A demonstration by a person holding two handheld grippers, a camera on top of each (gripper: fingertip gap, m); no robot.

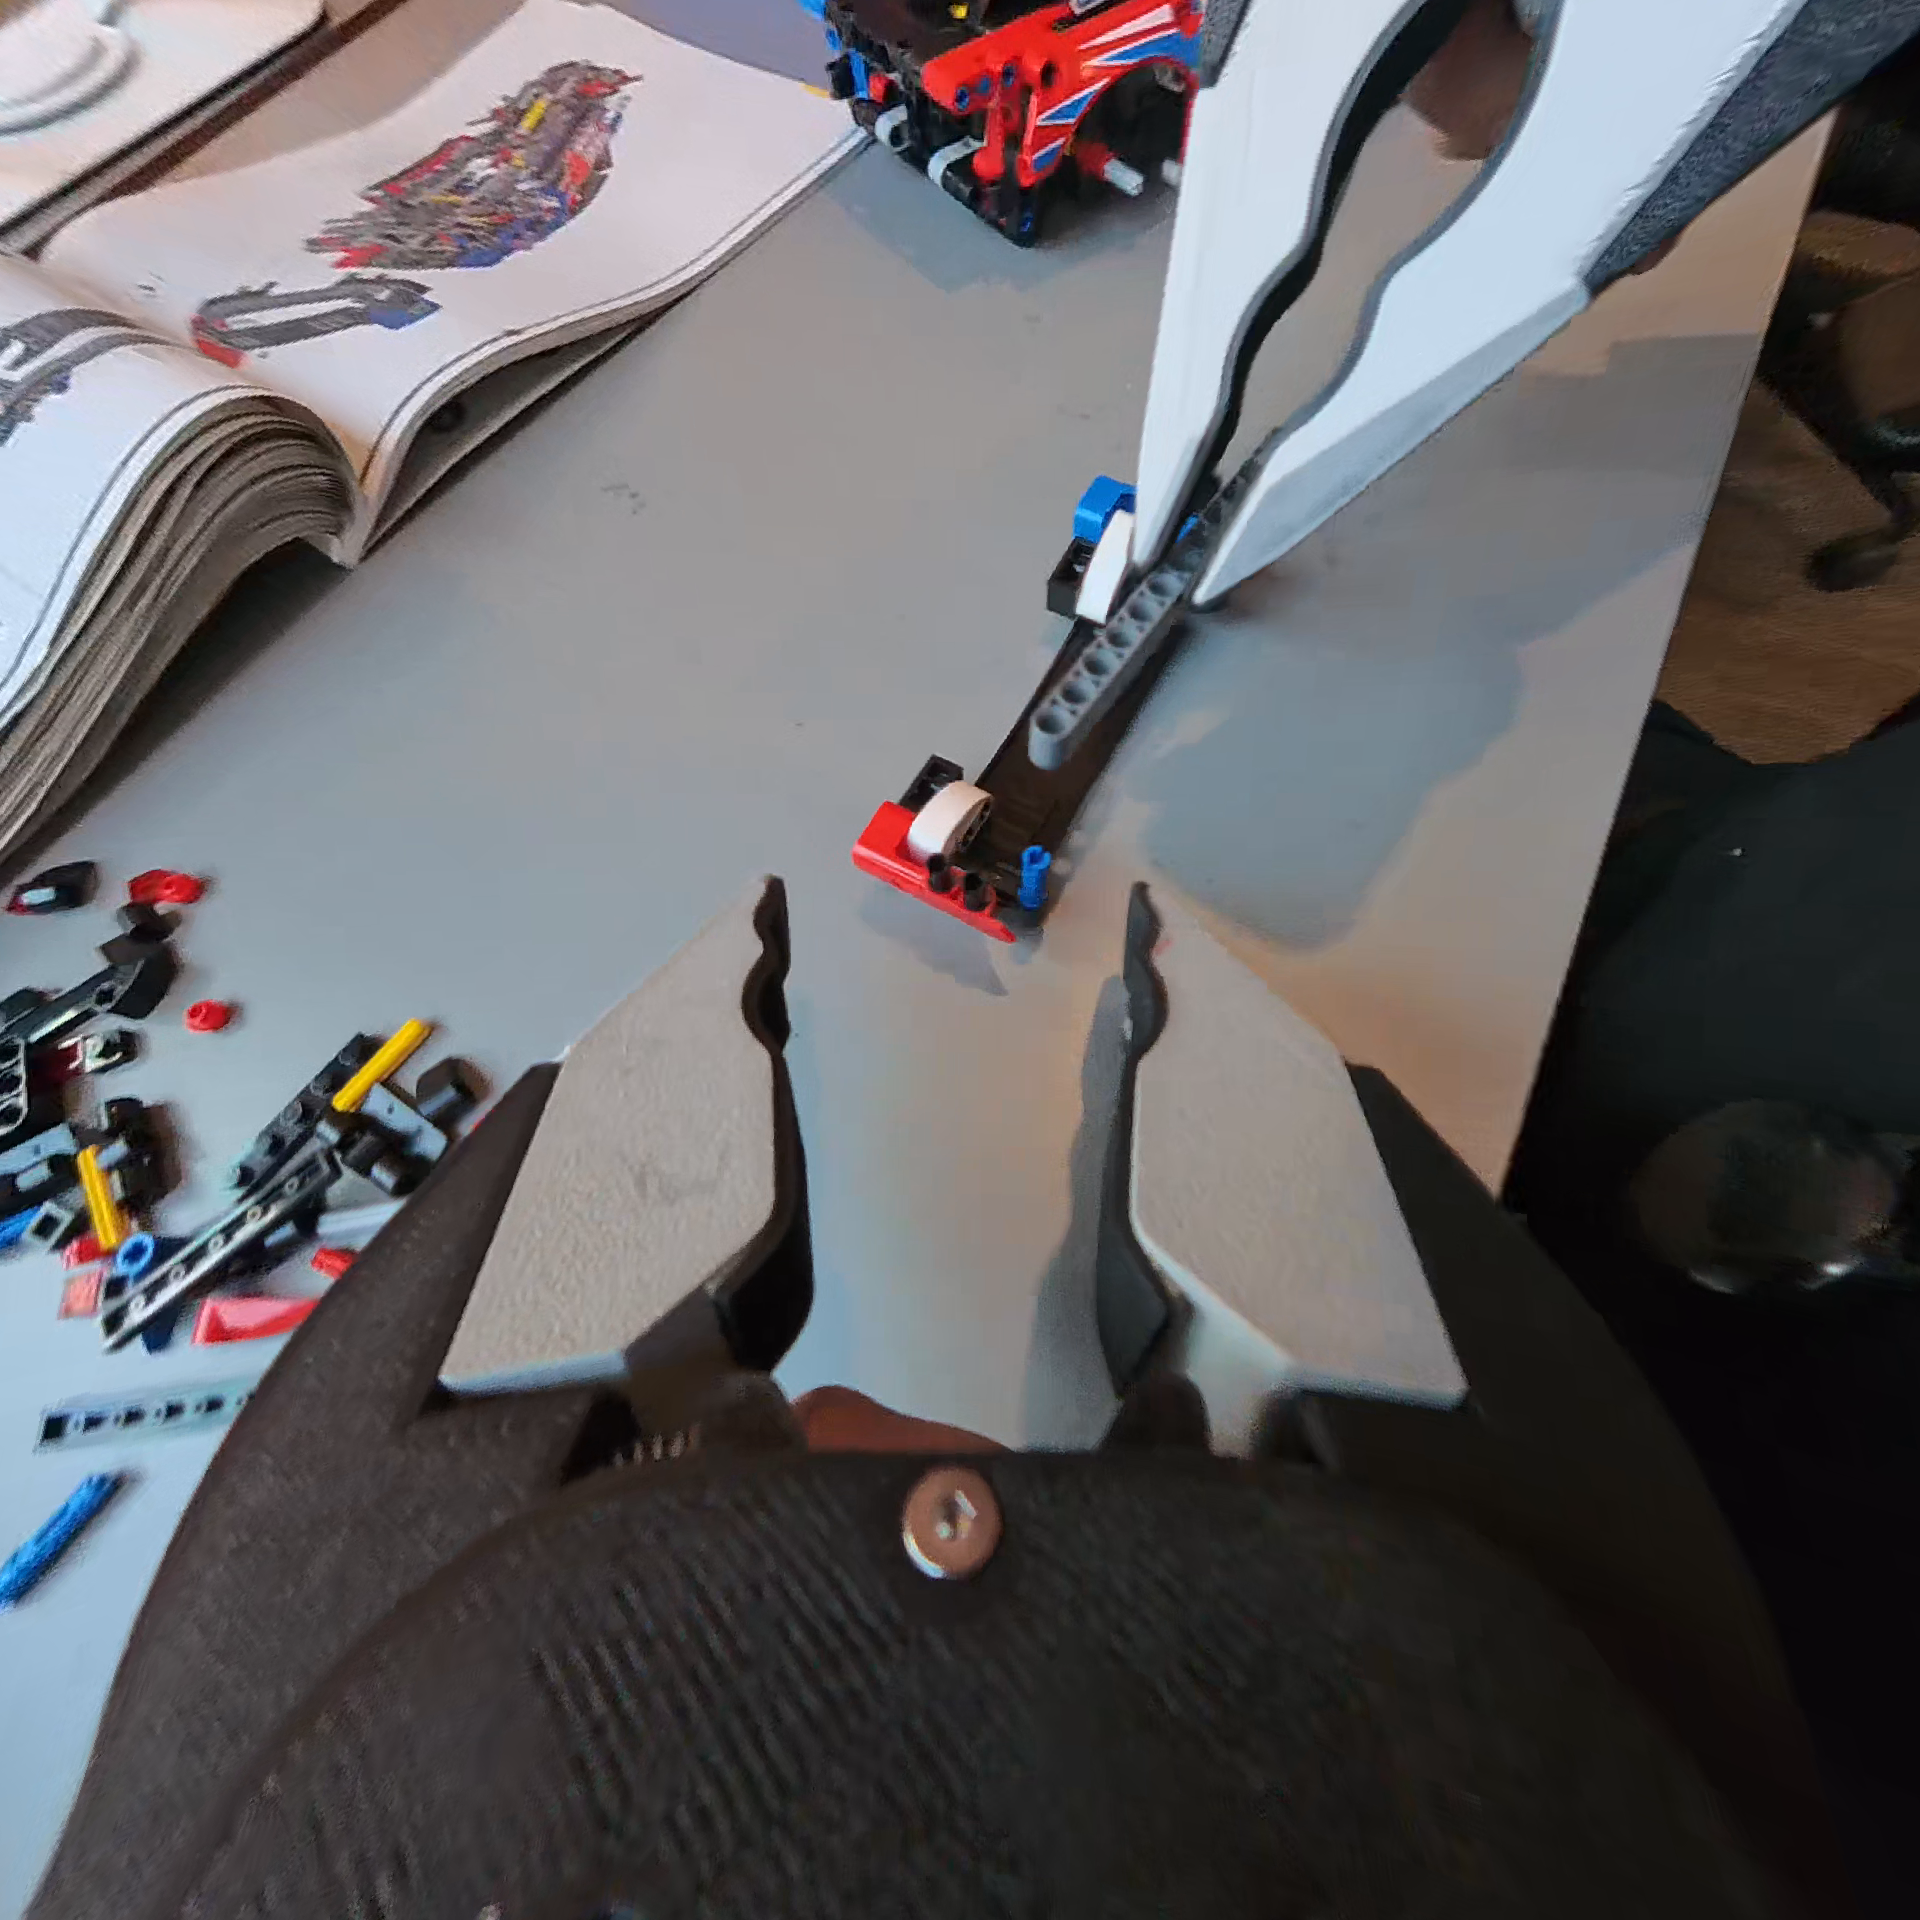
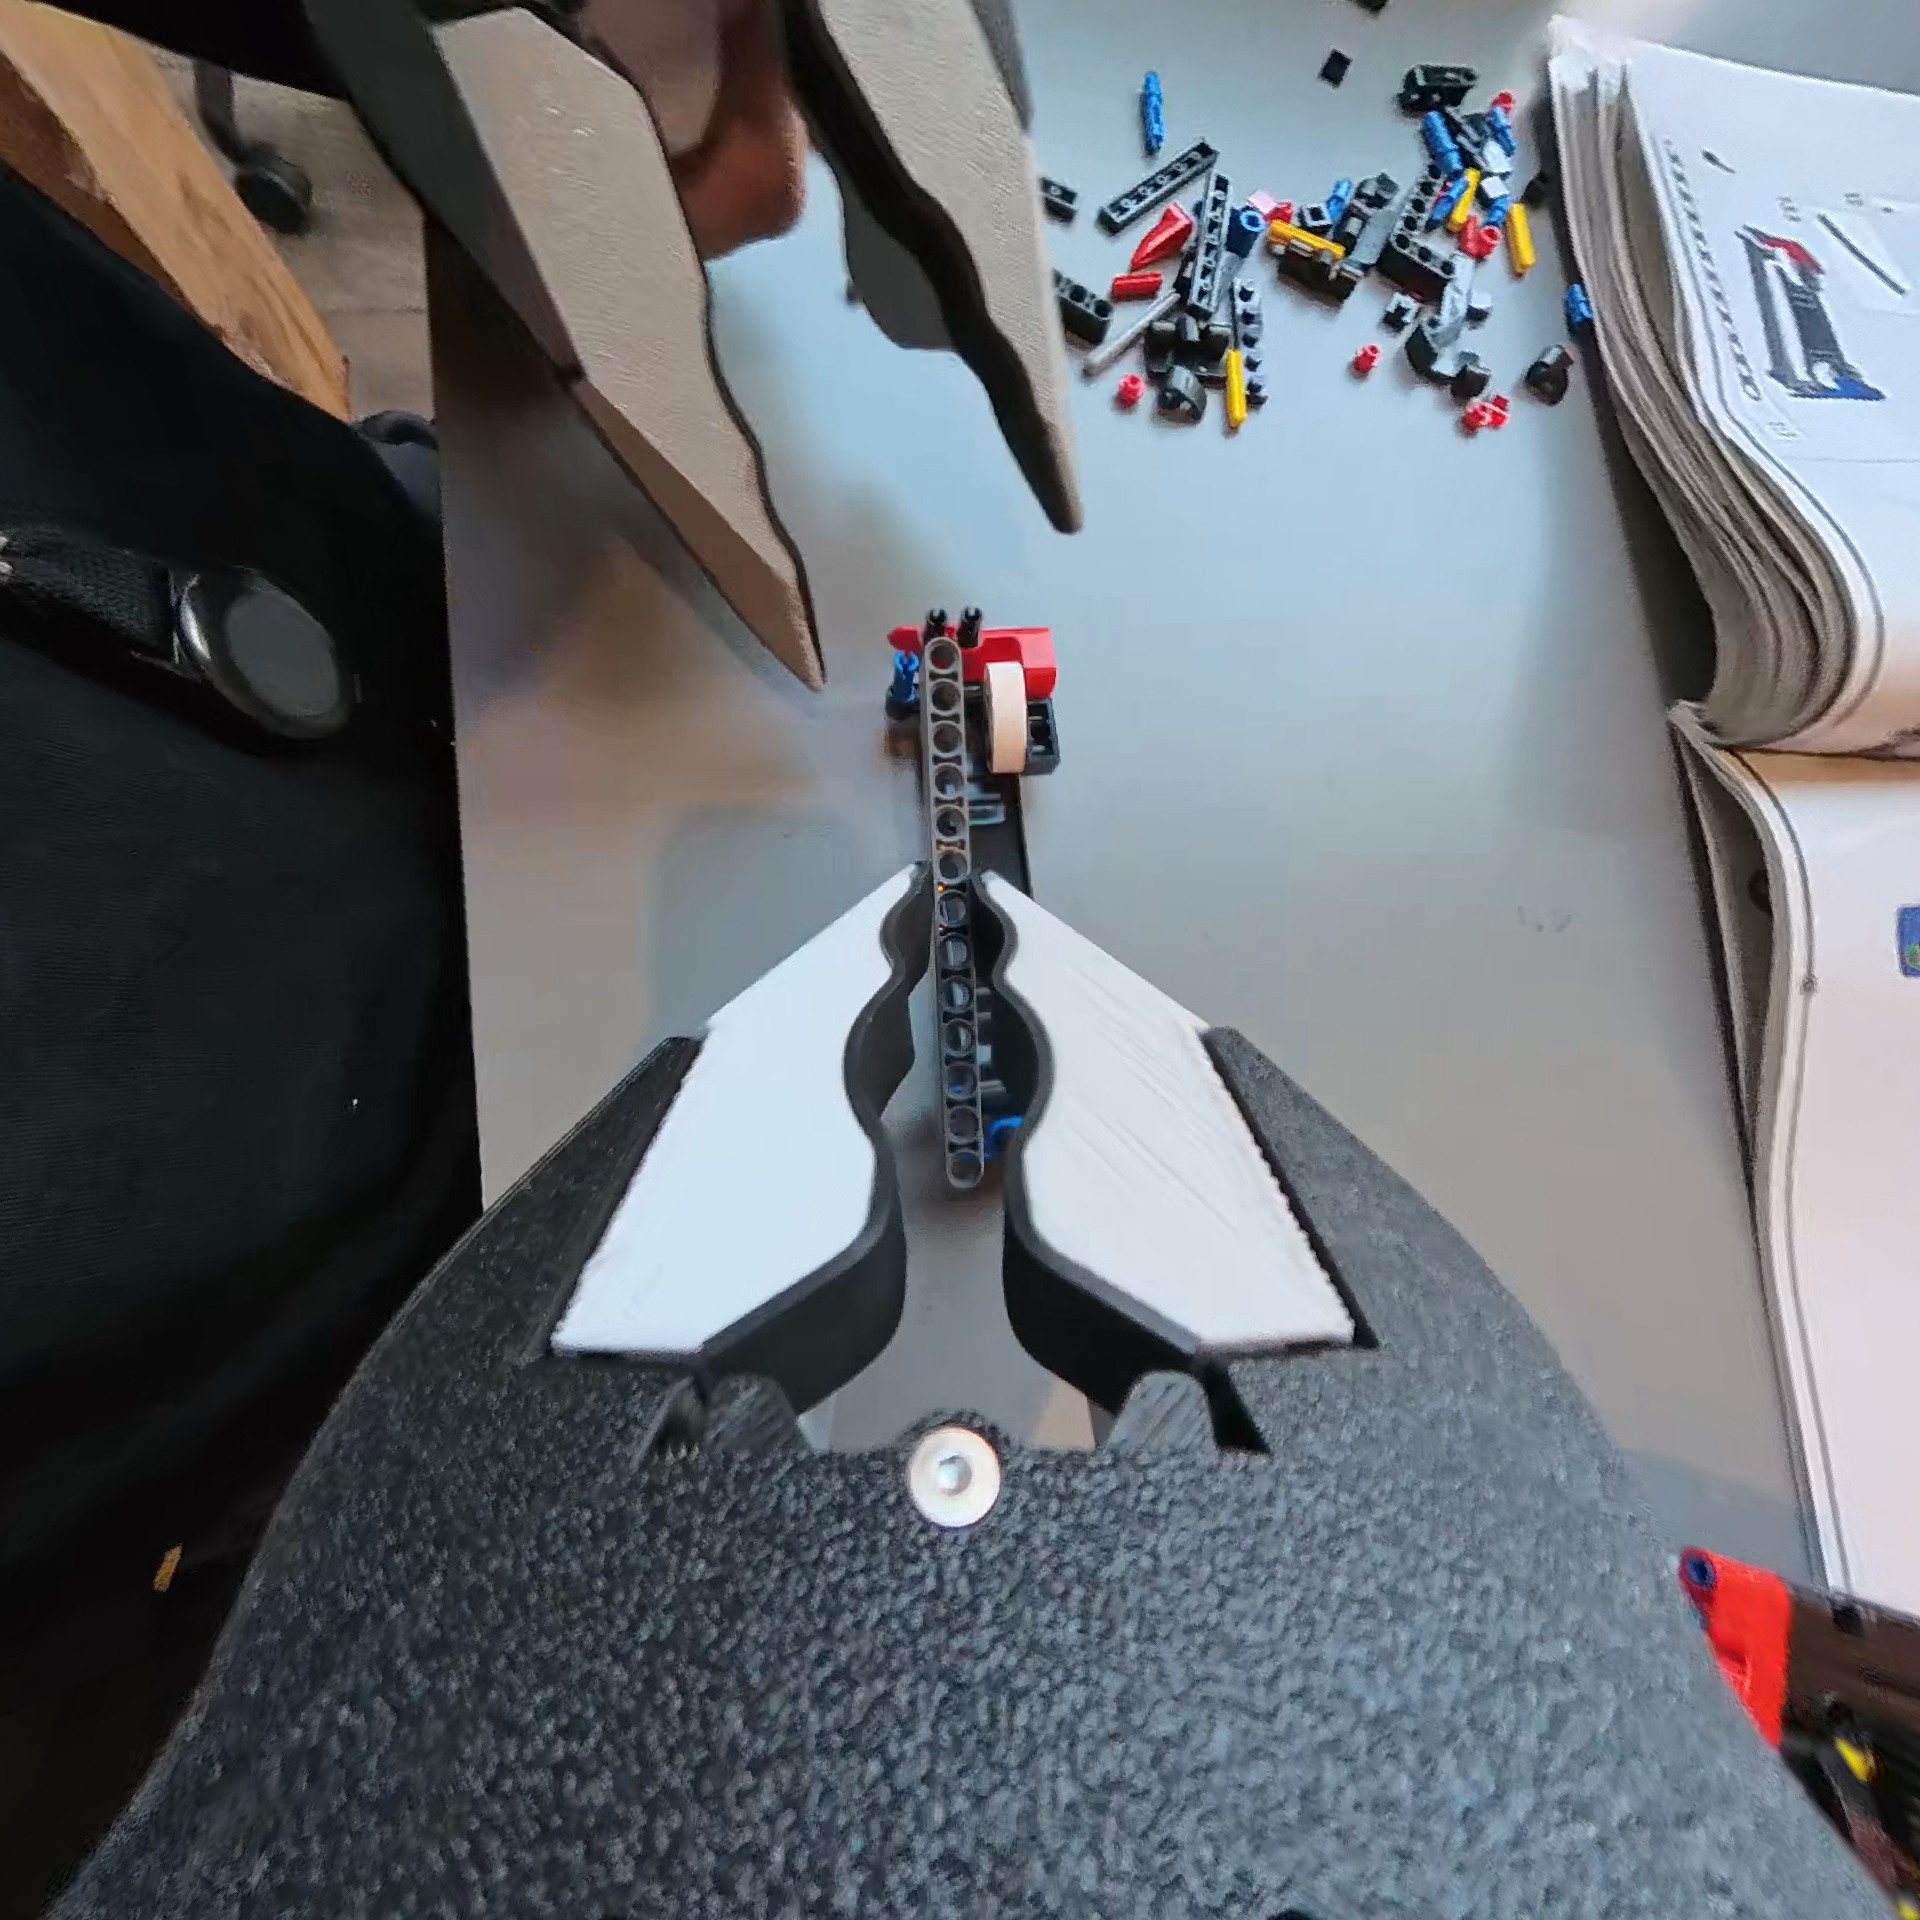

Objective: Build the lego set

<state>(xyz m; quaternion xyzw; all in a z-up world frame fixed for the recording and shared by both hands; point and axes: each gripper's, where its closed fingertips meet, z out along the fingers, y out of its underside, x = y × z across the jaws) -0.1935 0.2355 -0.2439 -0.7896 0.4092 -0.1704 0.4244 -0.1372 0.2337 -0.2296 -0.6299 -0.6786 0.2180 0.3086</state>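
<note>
Centrally, on the grey table (image 1: 727,644), lies a slim sub-assembly (image 1: 1039,748) — a long black strip carrying a grey holed beam (image 2: 954,914), with a red piece (image 1: 914,862) and a white ring (image 1: 951,816) at one end and blue and white parts at the other. The right gripper (image 2: 951,883) has its white fingers (image 2: 1101,1091) closed against the beam's flanks near the blue end, tips down at the table; the grip appears meant to pin the strip flat and steady so that the free end can be worked. The left gripper (image 1: 956,904) hovers just short of the red end with its jaws well apart and nothing between them, aligned as though to approach that end or fetch a part. Loose pieces (image 2: 1330,239) — black, red, yellow and blue — are heaped to the left gripper's side, within easy reach. An open instruction booklet (image 1: 343,312) rests beyond them for reference, and the larger red-and-black partly built model (image 1: 1018,104) stands at the far edge, well apart from the work. Judged from this, the sub-assembly is not yet joined to the model.
</note>
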